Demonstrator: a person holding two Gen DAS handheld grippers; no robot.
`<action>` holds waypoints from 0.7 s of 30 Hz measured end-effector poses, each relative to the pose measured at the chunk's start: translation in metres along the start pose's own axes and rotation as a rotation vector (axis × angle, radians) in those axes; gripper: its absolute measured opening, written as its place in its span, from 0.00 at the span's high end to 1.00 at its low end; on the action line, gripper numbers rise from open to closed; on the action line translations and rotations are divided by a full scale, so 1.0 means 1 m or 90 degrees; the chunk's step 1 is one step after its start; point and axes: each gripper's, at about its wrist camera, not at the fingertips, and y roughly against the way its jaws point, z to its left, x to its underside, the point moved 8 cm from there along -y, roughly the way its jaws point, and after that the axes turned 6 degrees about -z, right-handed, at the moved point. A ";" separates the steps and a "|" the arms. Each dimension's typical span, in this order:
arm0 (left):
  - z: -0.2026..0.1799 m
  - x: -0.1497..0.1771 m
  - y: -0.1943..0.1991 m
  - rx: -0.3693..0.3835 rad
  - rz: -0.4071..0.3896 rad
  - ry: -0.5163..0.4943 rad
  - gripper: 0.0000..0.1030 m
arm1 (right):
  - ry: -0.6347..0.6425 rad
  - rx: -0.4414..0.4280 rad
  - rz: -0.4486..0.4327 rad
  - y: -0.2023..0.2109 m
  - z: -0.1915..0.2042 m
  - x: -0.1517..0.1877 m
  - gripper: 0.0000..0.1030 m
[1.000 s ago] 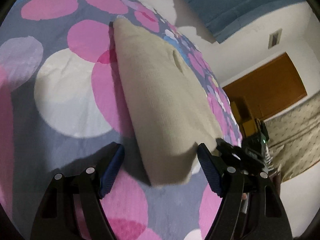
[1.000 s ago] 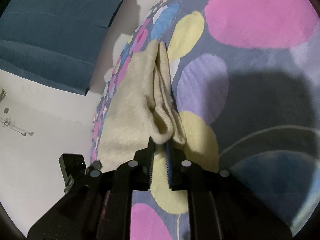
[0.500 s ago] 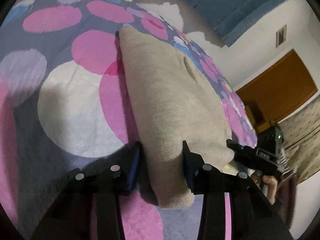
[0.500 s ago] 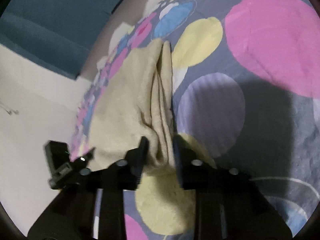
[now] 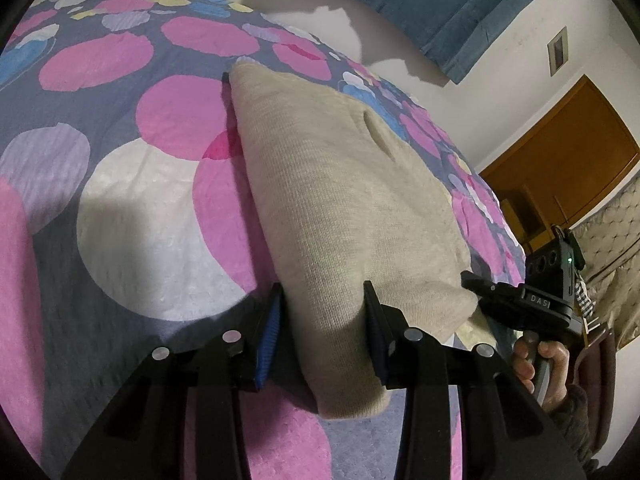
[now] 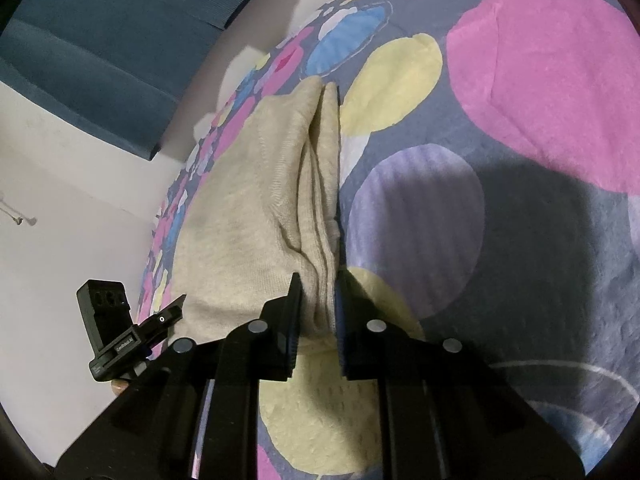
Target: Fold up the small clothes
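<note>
A folded beige knit garment (image 5: 340, 200) lies on the bedspread. My left gripper (image 5: 322, 312) has closed on its near folded corner, the thick fold filling the gap between the blue-padded fingers (image 5: 269, 322). In the right wrist view the same garment (image 6: 256, 208) shows its stacked layered edge. My right gripper (image 6: 317, 304) grips the near end of that edge, its jaws a little apart around the layers. The right gripper also shows in the left wrist view (image 5: 520, 304), and the left gripper in the right wrist view (image 6: 120, 332).
The bedspread (image 5: 120, 208) is grey with large pink, white, lilac and yellow circles (image 6: 540, 92). Blue curtains (image 5: 448, 12) hang behind. A wooden door (image 5: 560, 160) and a patterned cloth (image 5: 608, 264) are at the right. A white wall (image 6: 60, 220) is beyond the bed.
My left gripper went from wide open to closed on the garment's corner. My right gripper's jaws widened slightly but still hold the layered edge. Both views moved closer over the bed.
</note>
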 end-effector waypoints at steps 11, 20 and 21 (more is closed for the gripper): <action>0.000 0.001 0.000 -0.001 -0.001 -0.003 0.62 | 0.000 -0.001 -0.002 0.001 0.000 0.001 0.87; 0.000 0.002 0.002 0.000 -0.004 -0.004 0.60 | -0.005 -0.008 -0.005 0.003 0.001 0.000 0.86; -0.001 0.001 0.002 0.003 -0.005 -0.004 0.58 | -0.006 -0.012 -0.006 0.004 0.002 0.000 0.85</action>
